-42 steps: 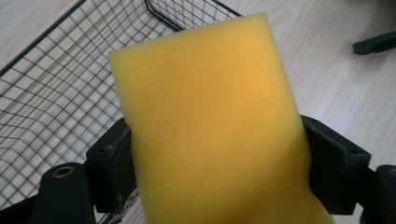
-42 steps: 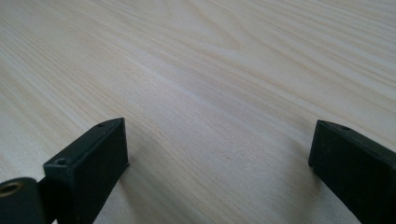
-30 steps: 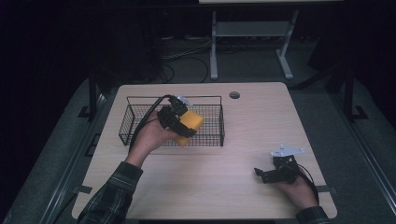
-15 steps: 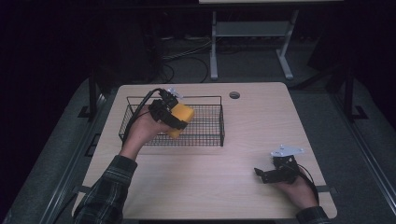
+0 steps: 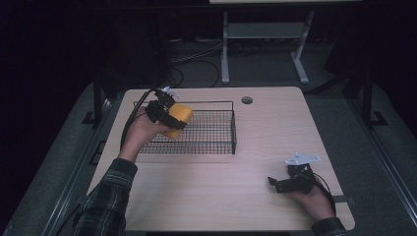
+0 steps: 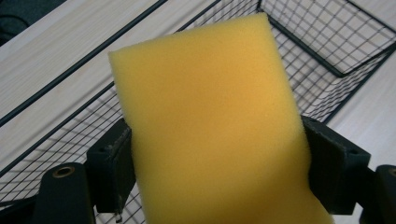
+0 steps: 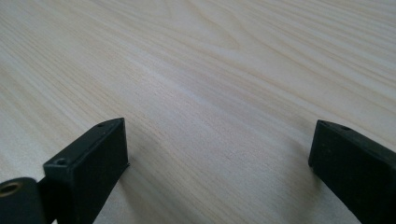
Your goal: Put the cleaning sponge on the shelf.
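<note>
Since a second ago the left gripper [image 5: 169, 114] has carried the sponge [image 5: 178, 120] leftward and toward the far side, from over the middle of the basket [image 5: 216, 129] to over its left end, while the right gripper [image 5: 277, 184] has kept its place near the front right of the table [image 5: 275, 123]. In the high view the left gripper is held up by a hand whose plaid sleeve comes in from the bottom left; the sponge sits tilted in its jaws, above the basket's left part and not touching the mesh floor as far as can be told. The basket stands on the far left half of the table, well apart from the right gripper, which lies low over the wood with its grey plate on top and a hand behind it. In the left gripper view the sponge [image 6: 215, 126] stands between the two black jaws, which press on its two sides and are closed only as far as its width allows; behind it lie the basket's [image 6: 327, 42] wire floor and rim, with bare table beyond on either side. In the right gripper view the jaws stand wide apart with nothing between them, and bare pale wood of the table [image 7: 224, 70] lies just beneath and ahead of them.
</note>
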`<state>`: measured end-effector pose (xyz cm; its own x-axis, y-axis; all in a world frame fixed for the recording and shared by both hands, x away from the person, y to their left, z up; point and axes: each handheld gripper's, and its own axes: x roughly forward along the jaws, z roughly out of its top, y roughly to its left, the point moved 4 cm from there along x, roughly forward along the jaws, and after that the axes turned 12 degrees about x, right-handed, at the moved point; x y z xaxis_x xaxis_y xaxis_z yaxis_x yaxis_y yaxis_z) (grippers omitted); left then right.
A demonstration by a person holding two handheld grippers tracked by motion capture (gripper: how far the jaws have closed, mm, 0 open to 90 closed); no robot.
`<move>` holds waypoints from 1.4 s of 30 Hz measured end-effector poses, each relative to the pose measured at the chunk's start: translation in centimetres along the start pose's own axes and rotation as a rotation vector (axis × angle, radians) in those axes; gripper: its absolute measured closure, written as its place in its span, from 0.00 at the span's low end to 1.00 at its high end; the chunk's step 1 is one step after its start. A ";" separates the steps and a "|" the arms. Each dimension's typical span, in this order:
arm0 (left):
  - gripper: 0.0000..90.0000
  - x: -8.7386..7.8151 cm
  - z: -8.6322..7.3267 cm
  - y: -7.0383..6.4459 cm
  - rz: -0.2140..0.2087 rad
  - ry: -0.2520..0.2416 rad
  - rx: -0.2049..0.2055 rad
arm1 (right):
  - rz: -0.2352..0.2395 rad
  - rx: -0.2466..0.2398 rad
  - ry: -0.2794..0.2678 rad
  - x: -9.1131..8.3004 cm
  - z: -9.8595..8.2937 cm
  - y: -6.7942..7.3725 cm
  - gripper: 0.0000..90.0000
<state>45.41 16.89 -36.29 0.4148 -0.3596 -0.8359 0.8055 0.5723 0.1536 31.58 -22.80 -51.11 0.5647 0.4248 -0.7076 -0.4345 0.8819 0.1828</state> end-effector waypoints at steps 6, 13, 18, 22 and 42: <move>0.23 0.0 -1.1 1.6 0.019 0.005 -0.025 | 0.000 0.000 0.000 0.0 0.0 0.0 0.04; 0.23 0.2 -2.5 3.1 0.040 0.009 -0.070 | 0.000 0.000 0.000 0.0 0.0 0.0 0.04; 0.23 0.4 -3.6 4.0 0.056 0.020 -0.097 | 0.000 0.000 0.000 0.0 0.0 0.0 0.04; 0.23 0.8 -4.5 4.7 0.070 0.033 -0.122 | -0.001 0.001 0.000 0.0 0.0 0.0 0.04; 0.23 2.8 -8.4 6.5 0.088 0.080 -0.221 | -0.003 0.002 0.000 0.0 0.0 0.0 0.04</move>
<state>48.27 25.82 -42.08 0.4372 -0.2469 -0.8648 0.6520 0.7494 0.1156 31.59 -22.80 -51.11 0.5661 0.4226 -0.7078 -0.4313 0.8835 0.1825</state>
